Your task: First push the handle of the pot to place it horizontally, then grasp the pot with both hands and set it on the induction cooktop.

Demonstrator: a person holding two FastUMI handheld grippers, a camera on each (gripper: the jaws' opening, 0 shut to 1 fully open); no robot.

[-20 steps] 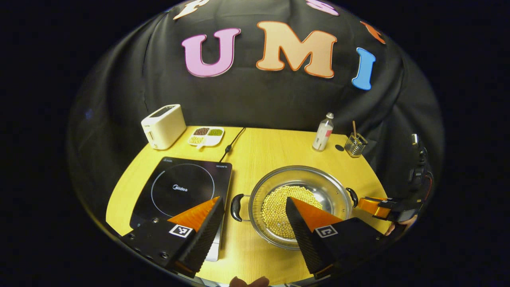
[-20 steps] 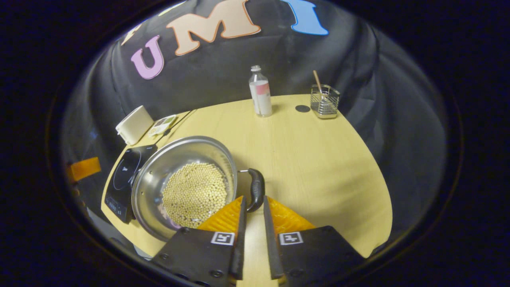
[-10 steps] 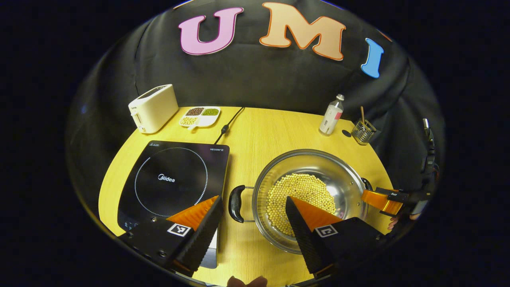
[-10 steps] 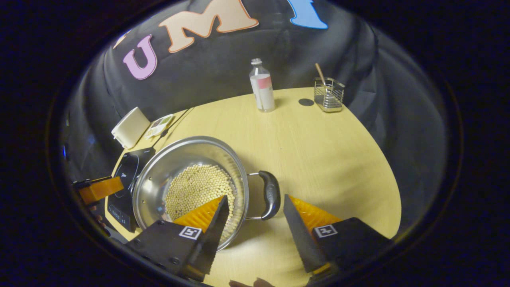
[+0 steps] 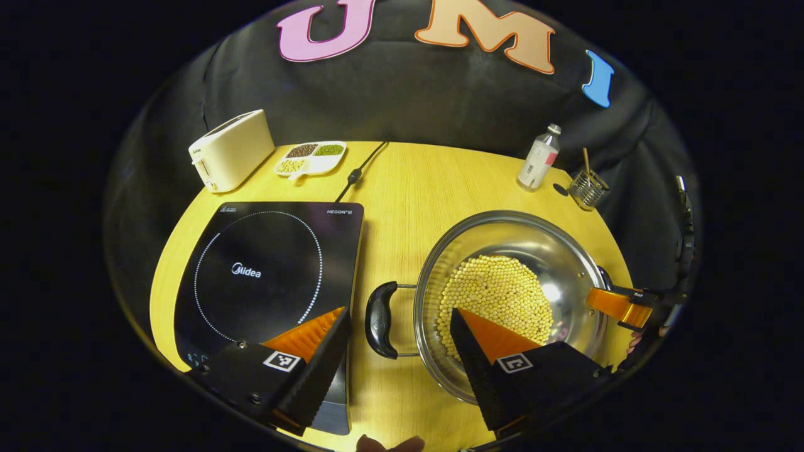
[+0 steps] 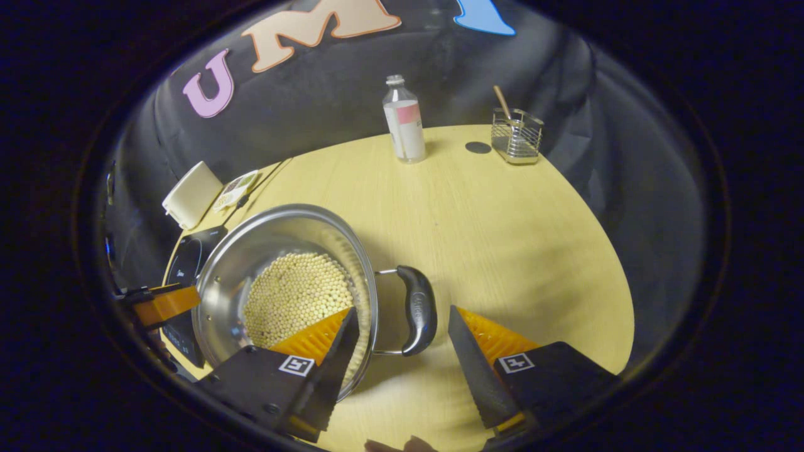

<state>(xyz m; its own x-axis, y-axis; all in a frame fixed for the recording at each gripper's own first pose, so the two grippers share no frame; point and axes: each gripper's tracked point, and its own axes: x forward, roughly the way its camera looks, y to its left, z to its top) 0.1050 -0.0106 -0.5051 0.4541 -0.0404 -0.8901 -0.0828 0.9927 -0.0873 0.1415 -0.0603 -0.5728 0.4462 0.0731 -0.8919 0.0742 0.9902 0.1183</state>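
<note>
A steel pot [image 5: 502,238] holding yellow beans [image 5: 496,295] stands on the wooden table, right of the black induction cooktop [image 5: 264,270]. Its two black handles point left and right. In the left gripper view my left gripper [image 5: 399,312] is open, and the pot's left handle [image 5: 381,311] lies between its fingers, apart from both. In the right gripper view my right gripper [image 6: 402,310] is open around the right handle [image 6: 418,307] without touching it; the pot [image 6: 276,242] is on its left. The right gripper [image 5: 619,306] also appears past the pot's far rim.
A cream toaster [image 5: 232,149], a divided dish of beans [image 5: 311,157] and the cooktop's cord [image 5: 361,172] lie at the back left. A bottle [image 6: 403,119] and a wire holder [image 6: 516,135] stand at the back right. The table's front edge is just below both grippers.
My right gripper has gone from nearly shut to open and now straddles the right handle. My left gripper has moved closer, with the left handle now between its fingers.
</note>
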